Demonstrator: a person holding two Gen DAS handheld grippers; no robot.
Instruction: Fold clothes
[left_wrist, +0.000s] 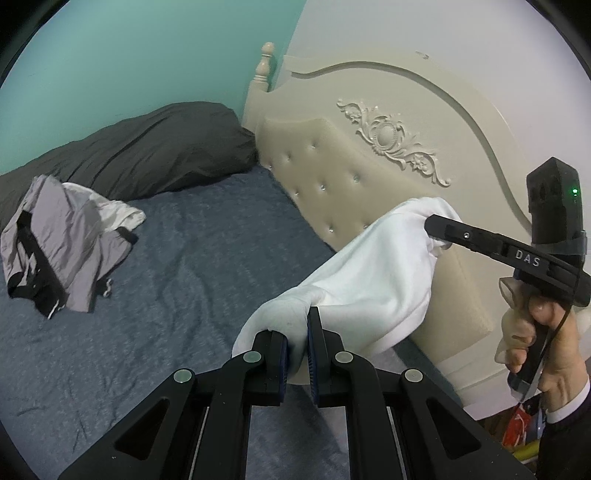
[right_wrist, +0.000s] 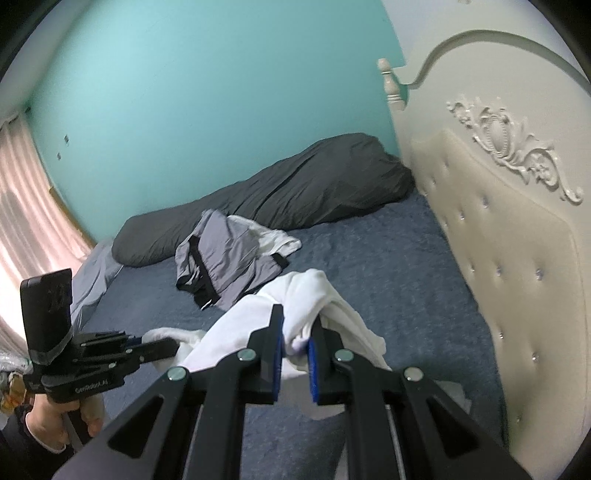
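A white garment hangs stretched in the air above the blue bed, held at two ends. My left gripper is shut on one bunched end of it. My right gripper is shut on the other end; it also shows in the left wrist view at the right, pinching the cloth. The left gripper shows in the right wrist view at lower left, fingers buried in the white fabric. A grey and black garment lies crumpled on a white one further up the bed.
A dark grey duvet lies bunched along the teal wall. A cream tufted headboard stands close on the right. Pink curtains hang at the far left. Colourful clutter sits beside the bed.
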